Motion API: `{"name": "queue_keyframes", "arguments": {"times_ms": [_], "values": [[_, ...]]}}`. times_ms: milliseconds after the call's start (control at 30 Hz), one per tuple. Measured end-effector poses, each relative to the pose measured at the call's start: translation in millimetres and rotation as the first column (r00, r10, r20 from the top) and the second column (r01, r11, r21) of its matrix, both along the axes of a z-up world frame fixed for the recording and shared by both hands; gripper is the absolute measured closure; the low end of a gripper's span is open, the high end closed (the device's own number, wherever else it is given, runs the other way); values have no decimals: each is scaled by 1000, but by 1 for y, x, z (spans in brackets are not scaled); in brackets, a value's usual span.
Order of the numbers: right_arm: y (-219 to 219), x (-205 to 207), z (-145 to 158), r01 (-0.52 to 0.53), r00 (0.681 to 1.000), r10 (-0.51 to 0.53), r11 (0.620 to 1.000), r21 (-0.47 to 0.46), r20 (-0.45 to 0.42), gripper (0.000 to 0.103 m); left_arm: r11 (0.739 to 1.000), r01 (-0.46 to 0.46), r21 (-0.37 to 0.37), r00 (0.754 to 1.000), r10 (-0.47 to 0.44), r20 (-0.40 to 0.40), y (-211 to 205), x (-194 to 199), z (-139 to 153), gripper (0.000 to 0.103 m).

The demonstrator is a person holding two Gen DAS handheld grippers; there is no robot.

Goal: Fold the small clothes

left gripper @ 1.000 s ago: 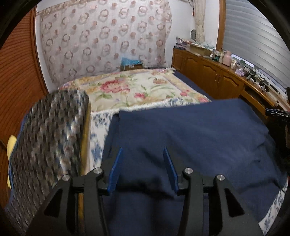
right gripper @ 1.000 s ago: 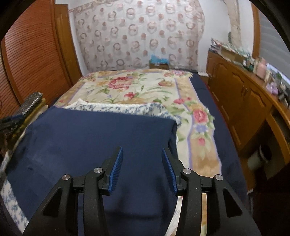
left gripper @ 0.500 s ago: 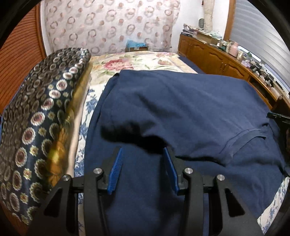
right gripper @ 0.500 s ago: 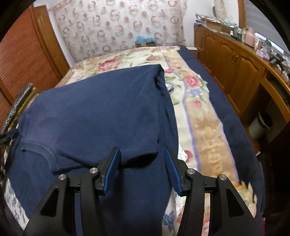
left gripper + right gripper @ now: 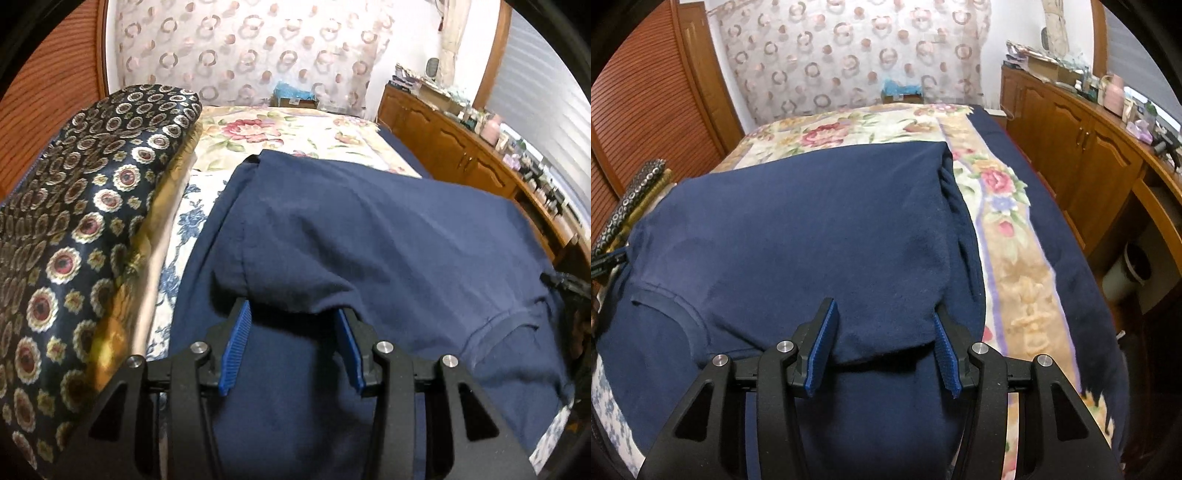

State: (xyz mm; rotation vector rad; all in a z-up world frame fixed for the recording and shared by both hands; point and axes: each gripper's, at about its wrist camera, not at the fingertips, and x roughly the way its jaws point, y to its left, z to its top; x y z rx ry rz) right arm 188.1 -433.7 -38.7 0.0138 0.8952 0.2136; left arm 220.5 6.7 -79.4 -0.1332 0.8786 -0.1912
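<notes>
- Navy shirt (image 5: 369, 229) lies spread over the near part of the bed, on the floral bedspread (image 5: 295, 129), with its far half folded back toward the near edge so a doubled layer covers the lower one.
- In the right wrist view the same shirt (image 5: 812, 229) shows a curved neckline seam at its left side, and its right side runs along the bedspread's (image 5: 1008, 206) floral border, short of the bed's right edge.
- Left gripper (image 5: 291, 321) stands partly open; the folded edge drapes over the blue pad tips, loose cloth lies between the jaws, and the pads are not pressing it.
- Right gripper (image 5: 884, 325) is likewise about half open, its jaws having just been opening; the folded hem hangs between and over the pads, slack, with no pinch visible.
- A patterned cushion (image 5: 85, 229), dark with gold and red medallions, sits along the bed's left edge, just beside the shirt.
- A white and blue flowered cloth (image 5: 188, 229) shows between cushion and shirt.
- Wooden cabinets (image 5: 1082, 147) line the wall right of the bed.
</notes>
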Motion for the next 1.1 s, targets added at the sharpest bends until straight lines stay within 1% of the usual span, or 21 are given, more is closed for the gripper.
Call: {"name": "queue_keyframes", "arguments": {"times_ms": [67,233,433,567,767,800,867,900,933,967,1067,1100], "values": [[0,-1,0,-1,1000,1,1000,-2,1,52,1000,11,-28,1000,-11,15,0,-3,2,58],[1,-1,0,0,1000,0,1000,-3,2,52,998,20,-53,999,-18,39,0,-12,14,57],[2,-1,2,-1,1000,2,1000,-12,8,52,999,9,-40,997,-6,72,3,-17,23,51],[3,-1,2,-1,1000,1,1000,-10,9,52,999,-35,6,998,34,47,7,-6,11,50],[3,-1,2,-1,1000,1,1000,-12,10,52,998,-53,17,998,53,-13,9,2,-7,50],[3,-1,2,1,1000,-1,1000,-14,11,54,998,-55,14,998,55,-14,9,3,-9,50],[4,-2,3,2,1000,-1,999,-32,18,66,998,-61,9,998,62,-13,8,5,-8,50],[7,-2,5,-7,1000,9,998,-61,25,82,998,-63,-4,998,63,-17,8,7,-8,50],[9,-3,7,-13,999,17,996,-91,36,89,998,-58,-13,998,57,-19,7,9,-8,50],[10,-4,11,-15,999,18,996,-86,44,89,999,-51,-16,999,50,-22,6,11,-8,50],[11,-6,21,-36,997,41,997,-68,67,94,999,-32,-18,999,31,-23,4,15,-6,50],[13,-6,23,-48,996,53,997,-66,72,95,999,-30,-24,999,29,-24,4,18,-5,52]]}}
